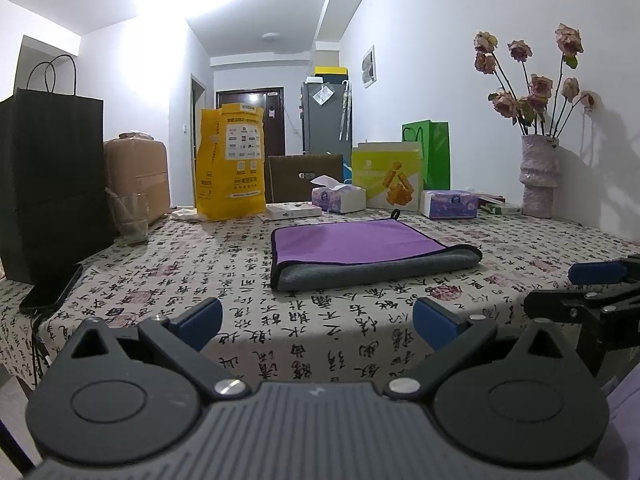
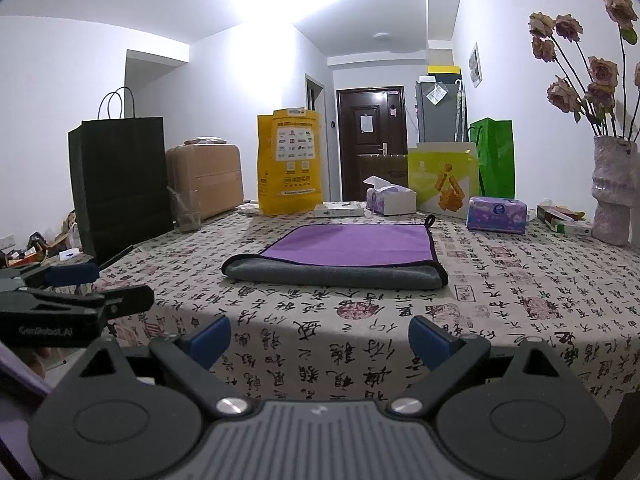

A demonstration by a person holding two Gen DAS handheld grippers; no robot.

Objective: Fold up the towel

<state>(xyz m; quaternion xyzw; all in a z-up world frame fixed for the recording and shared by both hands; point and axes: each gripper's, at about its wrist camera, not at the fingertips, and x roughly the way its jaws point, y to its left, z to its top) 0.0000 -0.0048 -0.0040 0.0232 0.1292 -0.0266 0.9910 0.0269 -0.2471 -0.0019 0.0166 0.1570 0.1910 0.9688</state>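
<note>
Table (image 1: 520, 256), covered by calligraphy-print cloth, carries the folded purple-grey towel (image 1: 360, 252) at frame centre. Bags line the rear; white walls. Left gripper (image 1: 318, 322) and right gripper (image 2: 319, 338): jaws apart, empty.

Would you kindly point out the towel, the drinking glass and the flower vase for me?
towel (image 1: 352, 242): left wrist view, on its purple top layer.
drinking glass (image 1: 130, 220): left wrist view, on its clear side wall.
flower vase (image 2: 612, 196): right wrist view, on its textured body.

The towel (image 1: 360, 254) lies on the table (image 1: 240, 280), bags (image 1: 230, 160) and tissue boxes (image 1: 340, 198) behind it.
</note>
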